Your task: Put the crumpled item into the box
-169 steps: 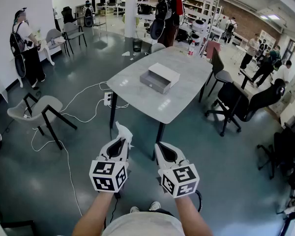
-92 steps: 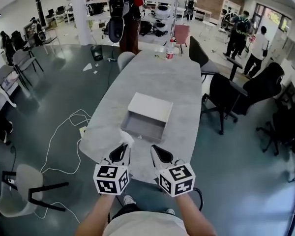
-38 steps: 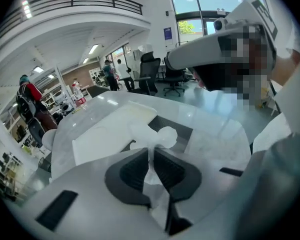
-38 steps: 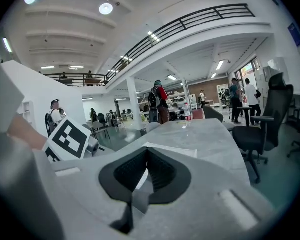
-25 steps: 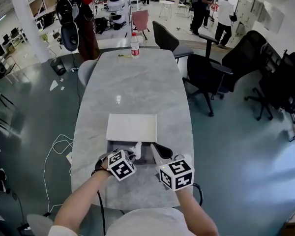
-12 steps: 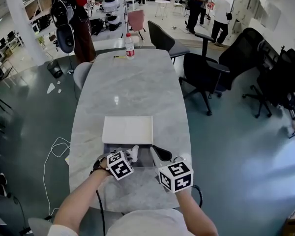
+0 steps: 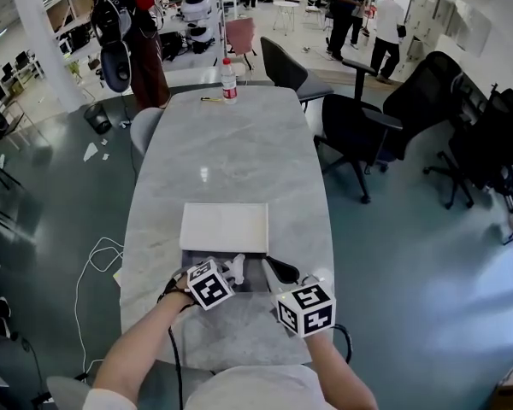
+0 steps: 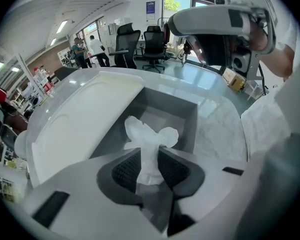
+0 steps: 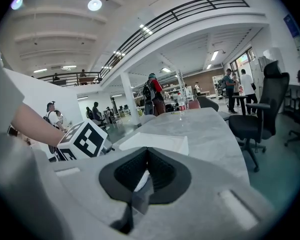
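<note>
The left gripper (image 8: 149, 153) is hovering over the open grey part of the box (image 8: 189, 118), and its jaws are opening. The crumpled paper (image 8: 151, 136) is still standing between the pads, which seem to be hardly pressing it now. The paper's long axis is running along the jaws, and its wide head is pointing forward and down into the box, so I judge that it is only needing to fall. The right gripper (image 9: 146, 156) is waiting just beside with its jaws together and nothing between them, so the left one is the nearer. I am counting one paper, one box, two grippers, and one bottle (image 7: 229, 79) at the table's (image 7: 239, 143) far end.
</note>
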`<state>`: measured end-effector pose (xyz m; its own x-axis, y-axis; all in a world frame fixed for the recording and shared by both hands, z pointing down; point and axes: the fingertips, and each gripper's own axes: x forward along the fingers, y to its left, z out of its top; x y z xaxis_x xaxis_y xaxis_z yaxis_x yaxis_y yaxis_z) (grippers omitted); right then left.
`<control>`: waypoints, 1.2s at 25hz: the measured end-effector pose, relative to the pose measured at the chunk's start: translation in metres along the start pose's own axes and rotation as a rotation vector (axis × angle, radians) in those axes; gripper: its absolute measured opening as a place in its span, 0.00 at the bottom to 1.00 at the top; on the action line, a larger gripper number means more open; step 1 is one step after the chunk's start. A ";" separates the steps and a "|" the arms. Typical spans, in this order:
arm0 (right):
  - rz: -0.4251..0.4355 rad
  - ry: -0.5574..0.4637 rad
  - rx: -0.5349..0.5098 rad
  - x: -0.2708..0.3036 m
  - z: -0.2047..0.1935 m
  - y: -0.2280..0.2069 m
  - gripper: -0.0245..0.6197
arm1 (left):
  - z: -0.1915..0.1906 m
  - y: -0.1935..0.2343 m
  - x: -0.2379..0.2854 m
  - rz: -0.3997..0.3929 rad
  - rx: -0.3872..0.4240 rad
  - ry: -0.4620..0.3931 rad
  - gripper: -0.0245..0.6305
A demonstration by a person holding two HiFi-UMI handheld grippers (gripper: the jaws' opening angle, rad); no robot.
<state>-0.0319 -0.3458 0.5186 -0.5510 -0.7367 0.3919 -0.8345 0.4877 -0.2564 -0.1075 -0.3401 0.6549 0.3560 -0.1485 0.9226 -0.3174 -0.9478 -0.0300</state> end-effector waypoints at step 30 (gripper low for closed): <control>0.040 -0.026 -0.021 -0.023 0.005 0.031 0.04 | 0.006 0.000 -0.062 0.177 -0.180 -0.184 0.25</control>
<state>-0.0449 -0.3158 0.4970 -0.5843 -0.7282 0.3581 -0.8115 0.5267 -0.2531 -0.1243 -0.3326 0.5957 0.4293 -0.3714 0.8233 -0.5338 -0.8396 -0.1004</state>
